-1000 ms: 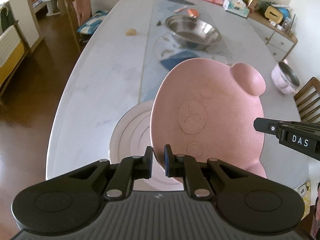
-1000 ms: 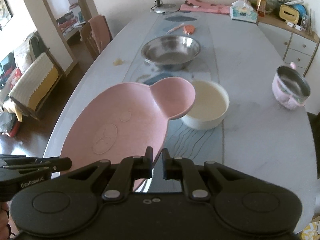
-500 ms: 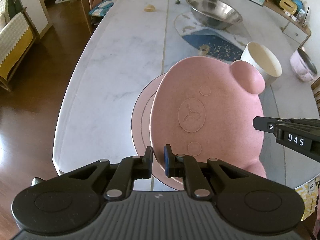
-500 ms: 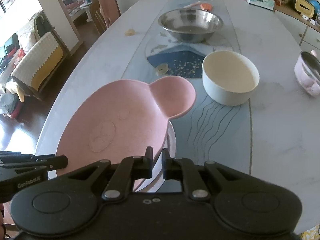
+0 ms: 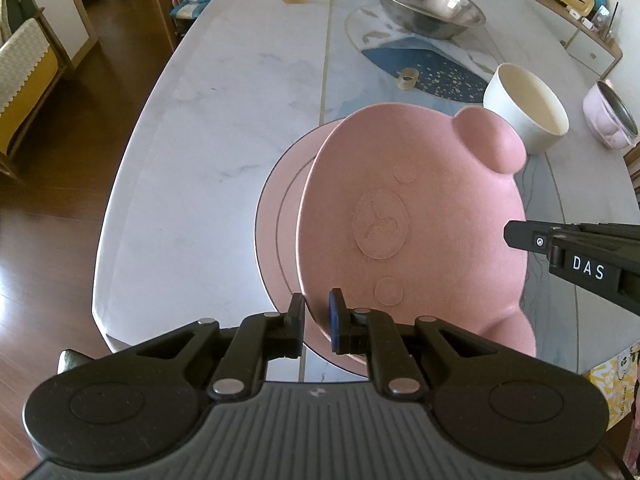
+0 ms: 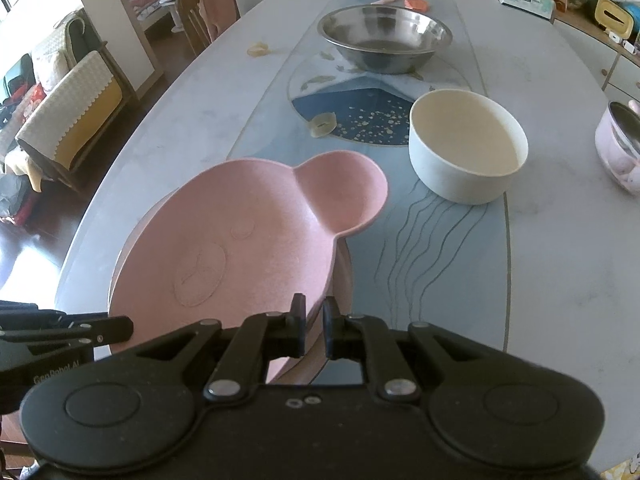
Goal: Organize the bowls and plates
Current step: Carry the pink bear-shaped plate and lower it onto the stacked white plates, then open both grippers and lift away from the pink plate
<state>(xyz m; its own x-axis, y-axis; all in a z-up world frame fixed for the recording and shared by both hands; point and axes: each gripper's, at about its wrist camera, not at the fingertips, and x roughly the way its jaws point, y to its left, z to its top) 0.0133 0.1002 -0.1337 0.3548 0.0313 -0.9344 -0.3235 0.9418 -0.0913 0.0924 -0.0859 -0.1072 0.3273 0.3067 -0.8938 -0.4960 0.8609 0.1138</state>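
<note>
A pink bear-shaped plate (image 5: 416, 224) is held between both grippers, just above a round pink plate (image 5: 280, 216) near the table's front edge. My left gripper (image 5: 316, 320) is shut on the bear plate's near rim. My right gripper (image 6: 314, 322) is shut on its other rim; the plate (image 6: 248, 240) fills the lower left of the right wrist view, with the round plate's edge (image 6: 342, 276) showing under it. A cream bowl (image 6: 466, 152) stands right of the plate. A steel bowl (image 6: 386, 38) sits farther back.
A pink pot (image 6: 620, 148) stands at the table's right side. Tape rolls (image 6: 323, 124) lie on the blue table pattern. The marble table (image 5: 224, 112) drops to wood floor on the left, with chairs (image 6: 208, 8) there. A cabinet with clutter (image 5: 580, 4) is at far right.
Both grippers have lowered the bear plate and tipped forward, so it now hangs closer over the round pink plate. The cream bowl and steel bowl appear nearer in view.
</note>
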